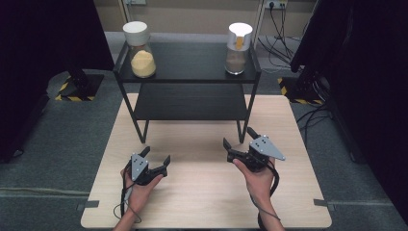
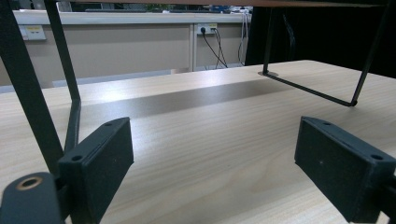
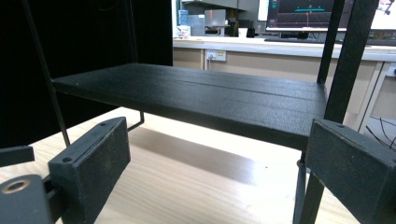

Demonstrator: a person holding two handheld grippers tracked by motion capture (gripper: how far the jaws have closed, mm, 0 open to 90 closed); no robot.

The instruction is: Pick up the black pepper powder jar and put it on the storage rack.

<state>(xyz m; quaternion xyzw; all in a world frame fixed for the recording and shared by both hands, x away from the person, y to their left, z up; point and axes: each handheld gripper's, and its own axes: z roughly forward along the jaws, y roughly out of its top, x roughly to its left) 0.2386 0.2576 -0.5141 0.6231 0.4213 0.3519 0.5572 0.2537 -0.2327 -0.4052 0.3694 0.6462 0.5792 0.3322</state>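
No legible text, labels, brands or numbers anywhere. Only markings were yellow-black hazard stripes (image 1: 68,97) on the floor left of the black shelf rack (image 1: 187,62), and more stripes (image 1: 284,89) to its right.

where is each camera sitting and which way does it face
High view: sits above the person's side, looking forward and down on the table and black shelf with two jars; both forearms, the left claw and right claw show.
Left gripper view: rides the left claw, low over the tabletop, facing the shelf's thin legs; its open jaws show.
Right gripper view: rides the right claw, facing the shelf's lower board; its open jaws show.
Shared: all three show the table and the shelf.
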